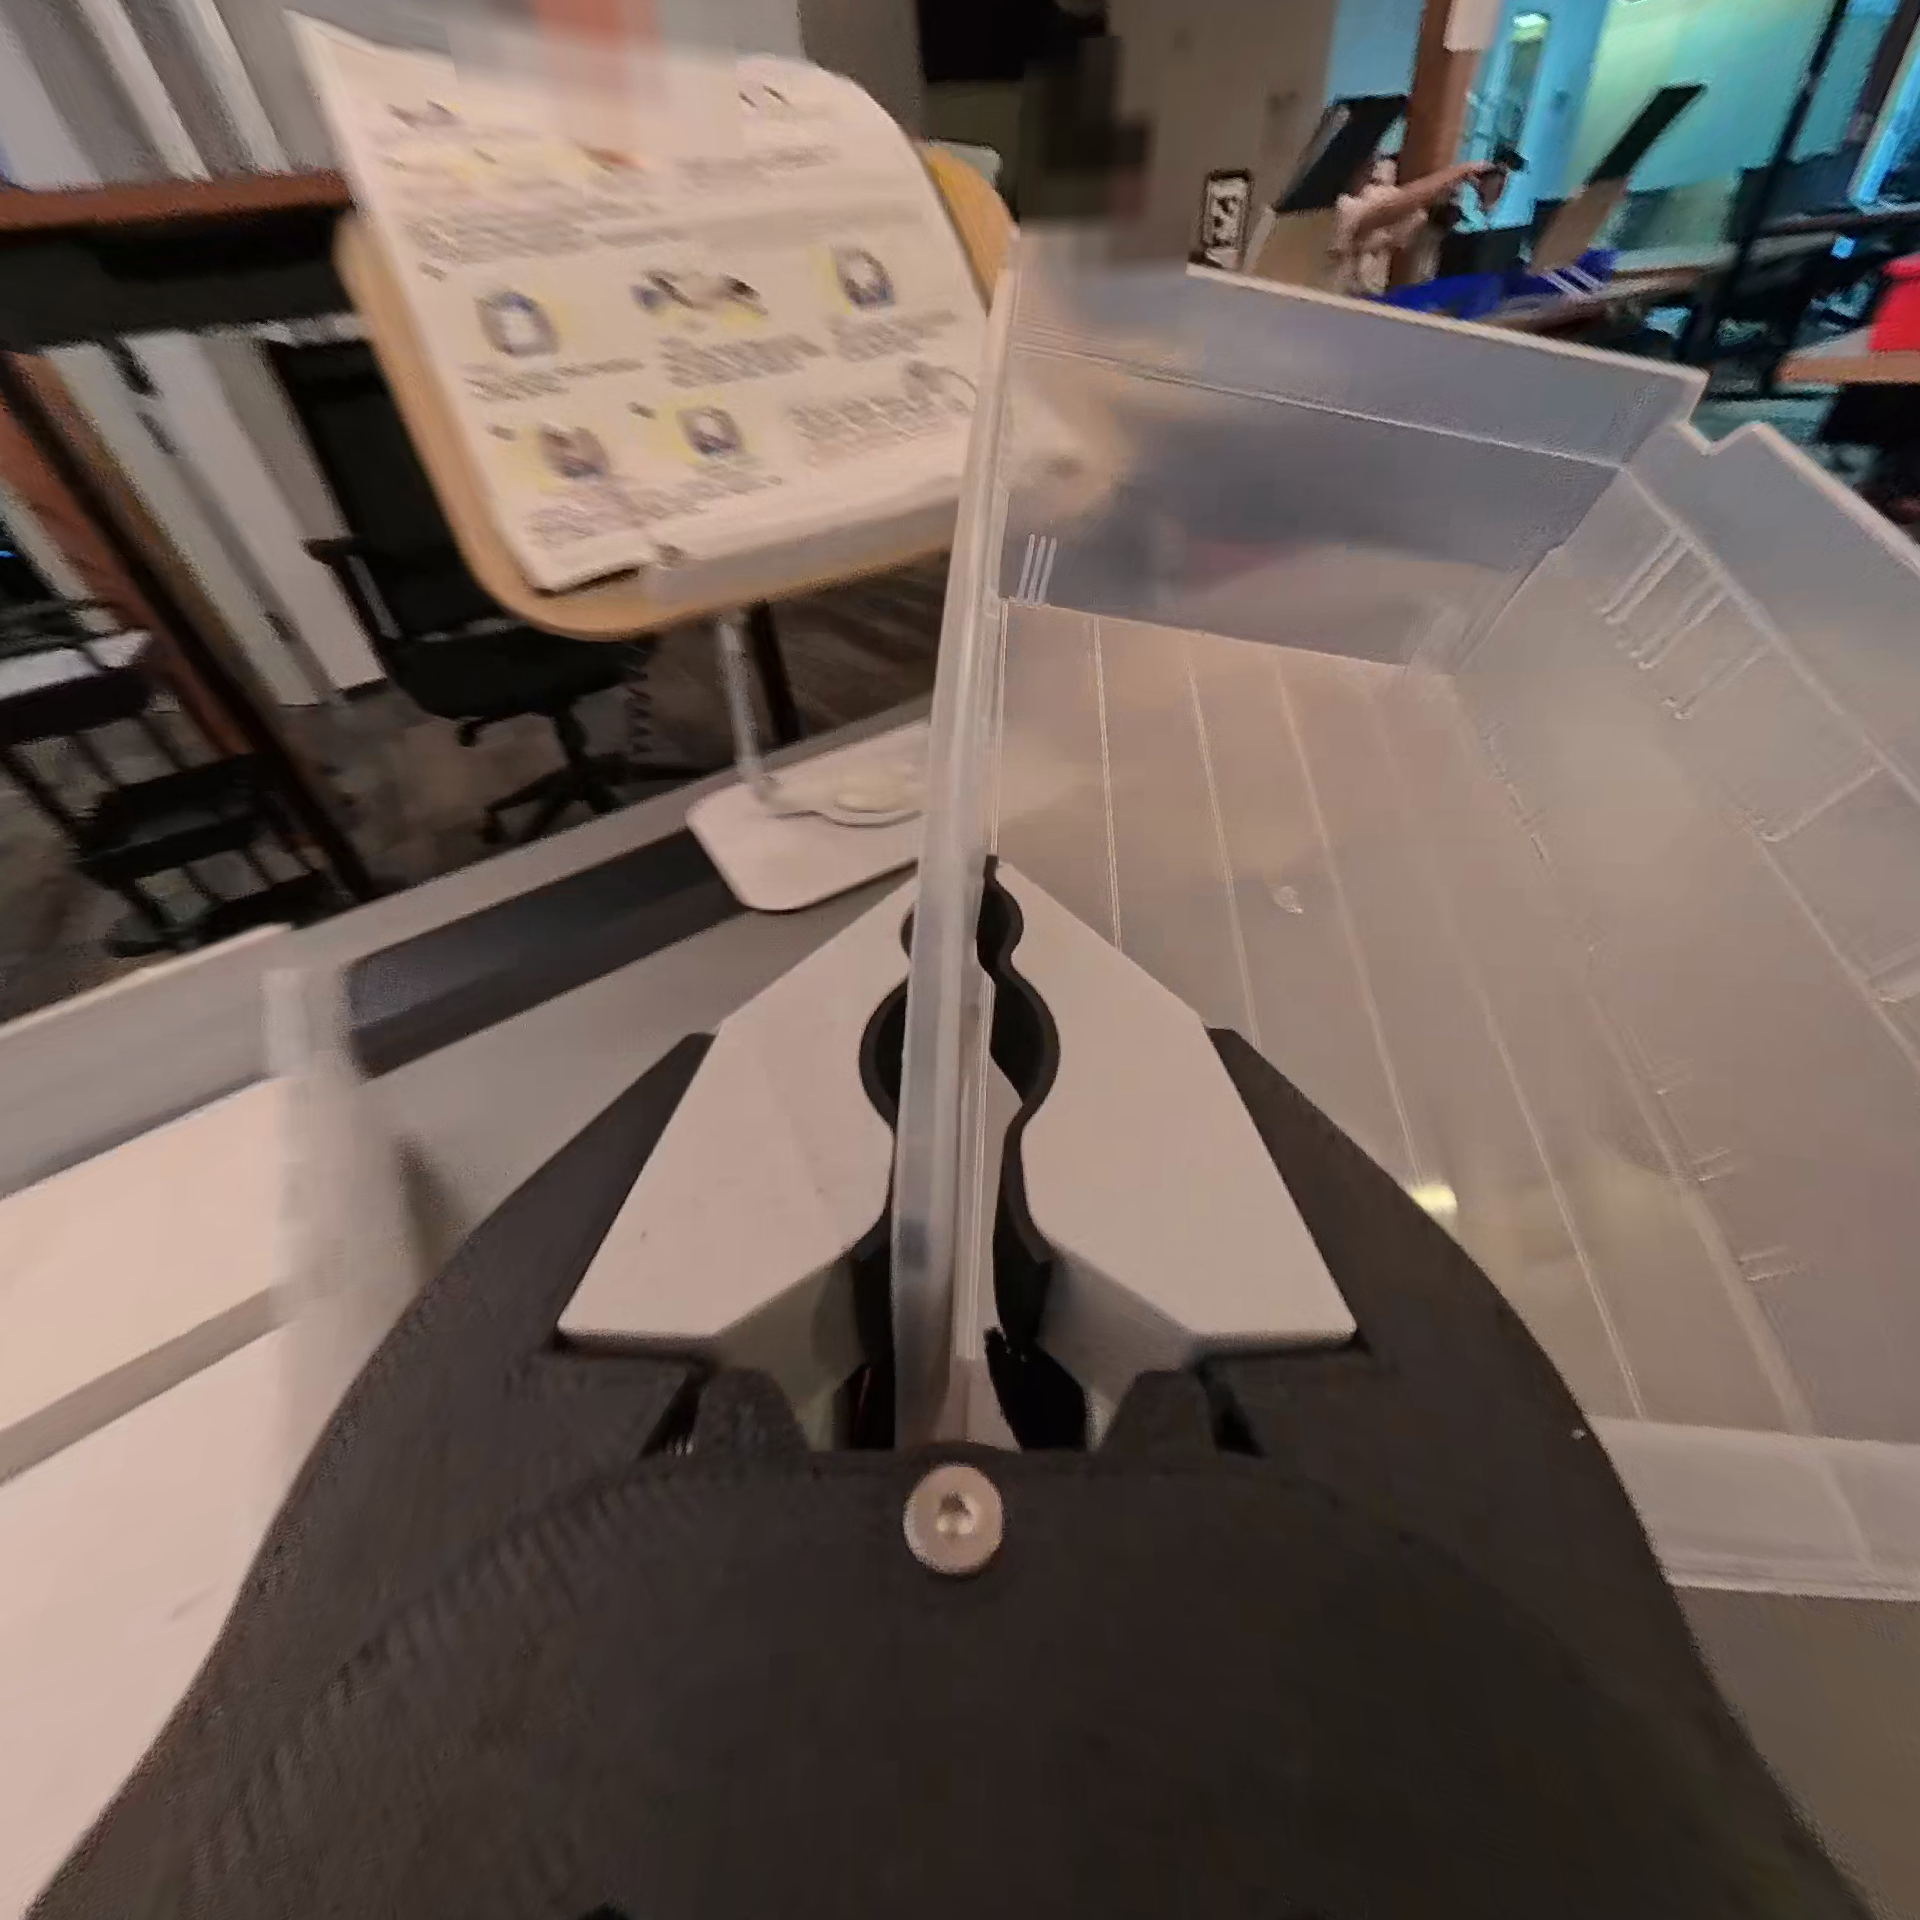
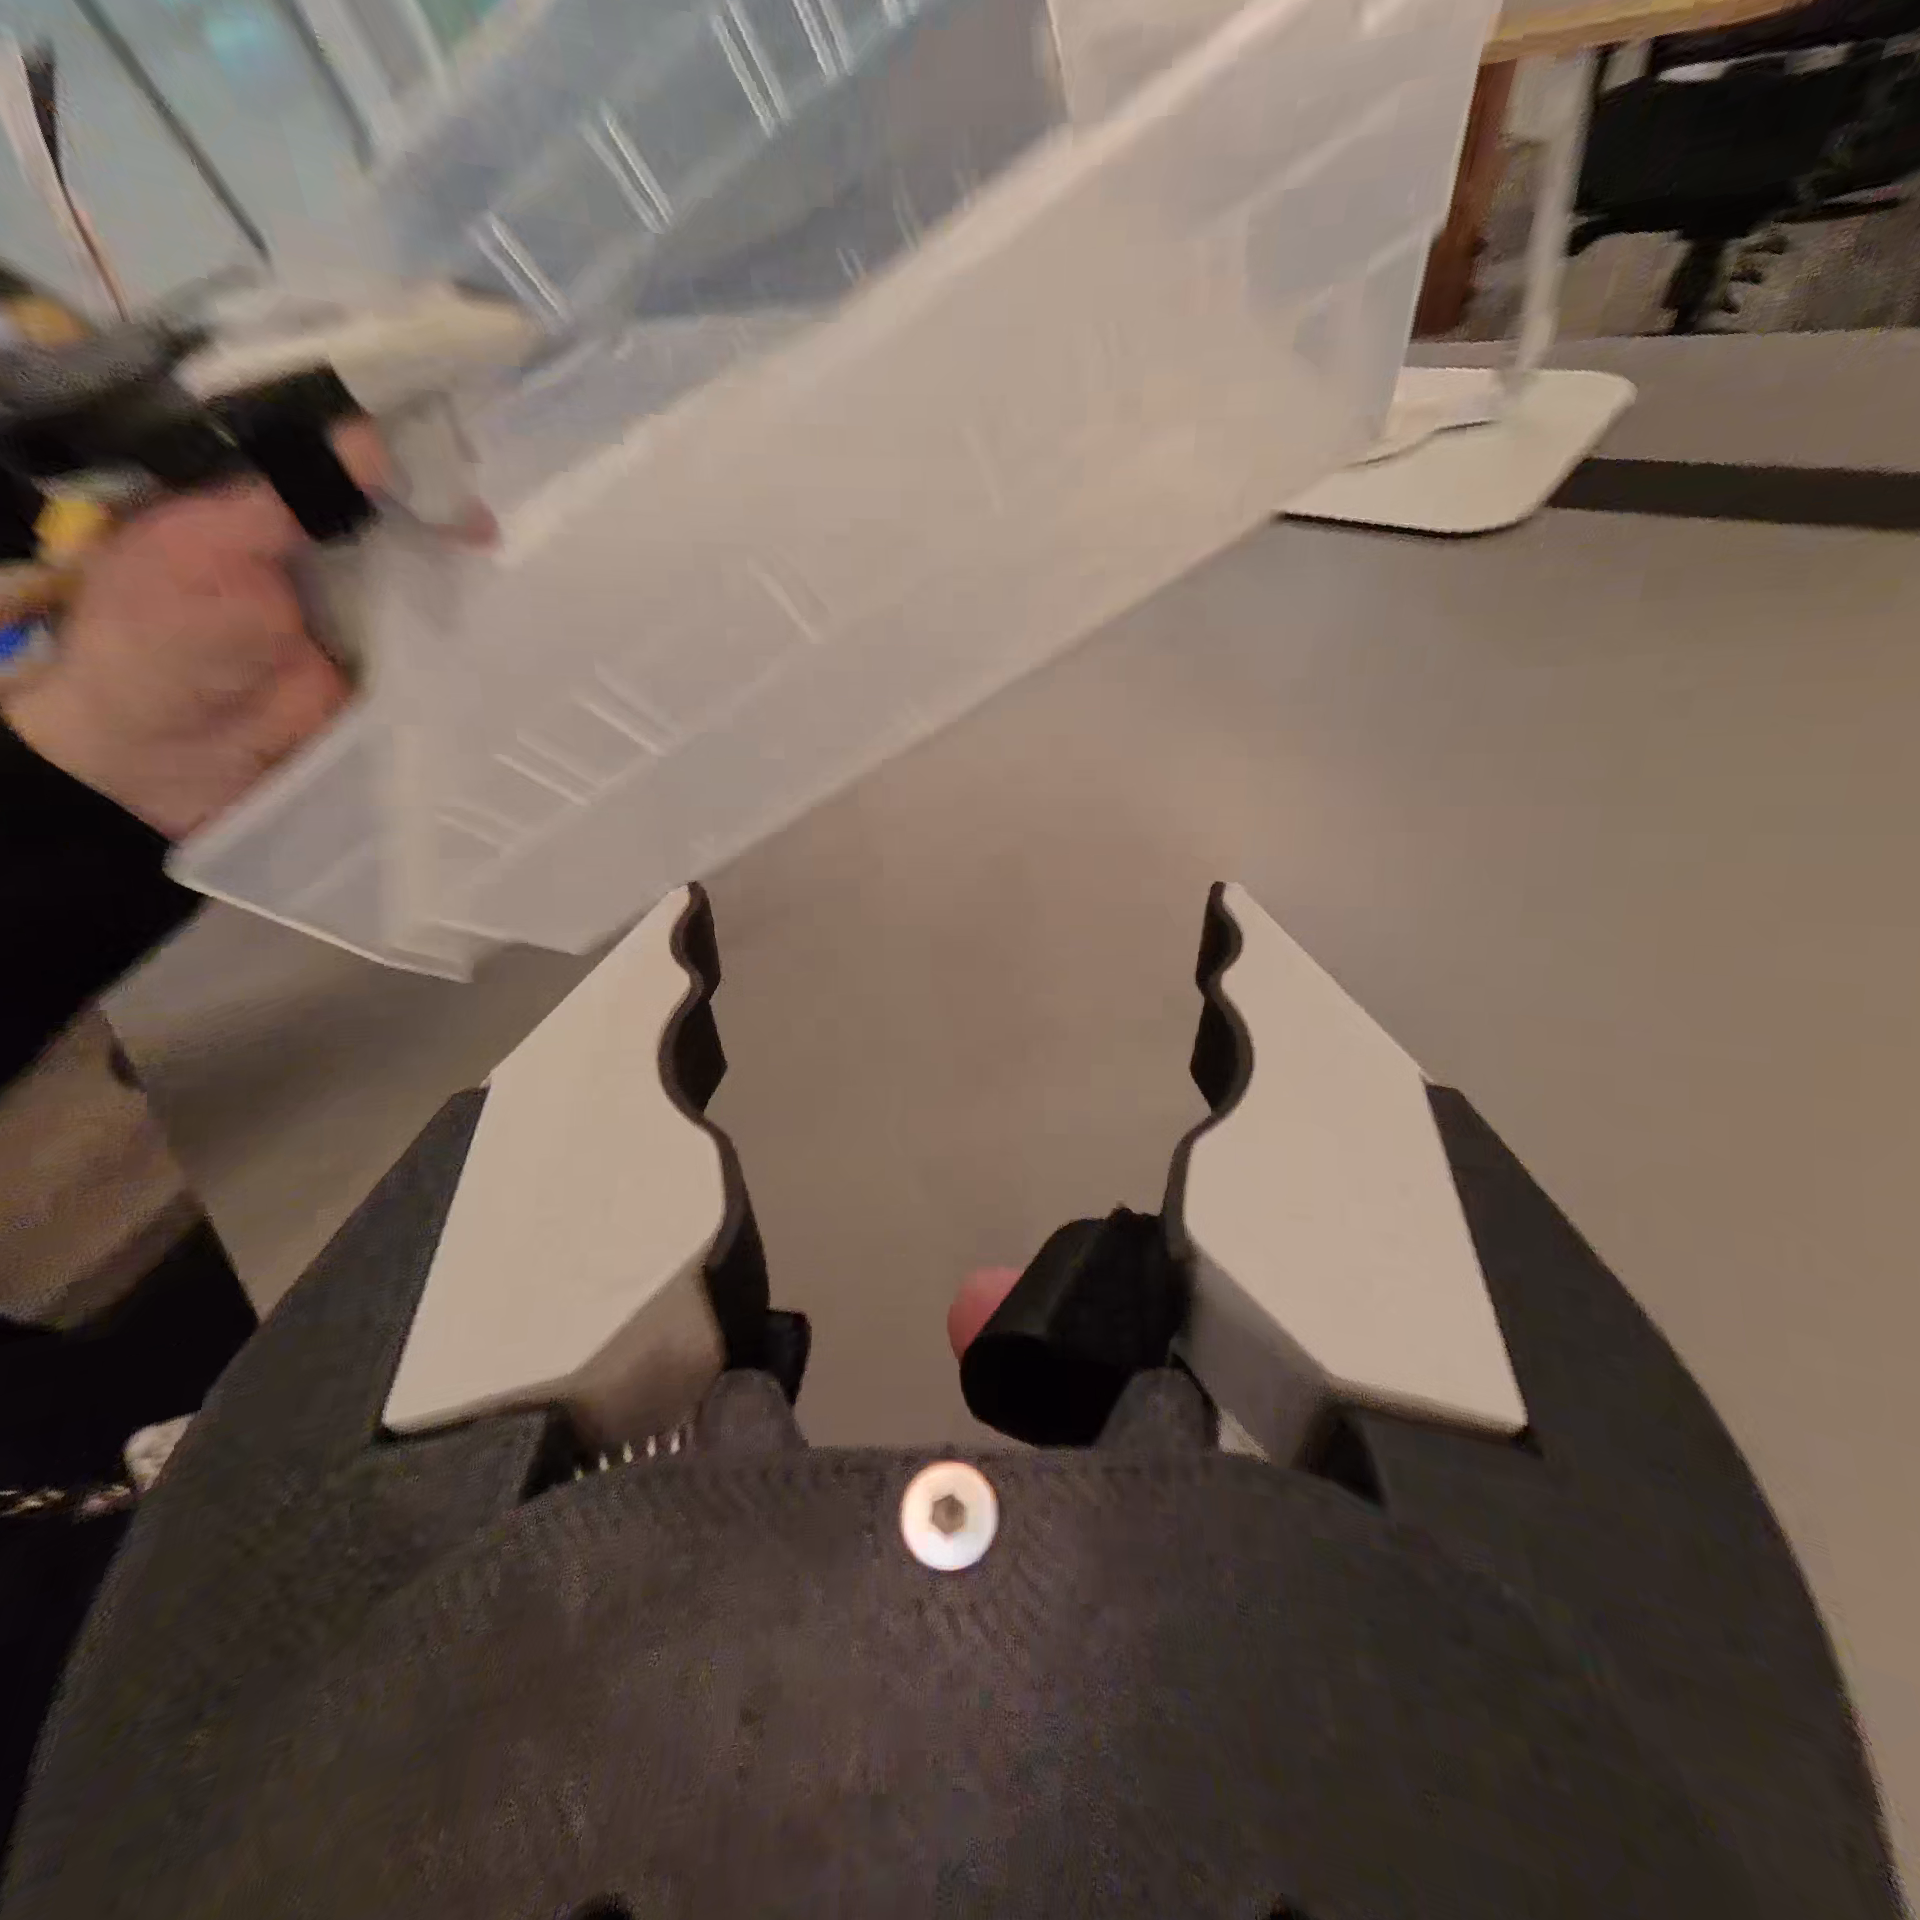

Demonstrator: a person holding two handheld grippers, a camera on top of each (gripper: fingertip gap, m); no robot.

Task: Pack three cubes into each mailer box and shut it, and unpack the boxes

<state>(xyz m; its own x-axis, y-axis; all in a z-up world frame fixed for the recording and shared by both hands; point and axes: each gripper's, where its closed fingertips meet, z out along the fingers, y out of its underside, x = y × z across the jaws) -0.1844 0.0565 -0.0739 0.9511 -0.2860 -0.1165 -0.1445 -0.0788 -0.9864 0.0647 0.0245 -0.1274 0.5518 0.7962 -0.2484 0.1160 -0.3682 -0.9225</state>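
Your left gripper (image 1: pixel 951 1039) has its jaws clenched on a wall of the translucent mailer box (image 1: pixel 1455 831), lifted and tilted above the table (image 2: pixel 1455 831). Your right gripper (image 2: pixel 951 997) is released, empty. It looks emptied; next, set it down.

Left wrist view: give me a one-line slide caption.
Left gripper shut on the side wall of an open translucent mailer box, no cubes visible inside, instruction sheet stand behind.
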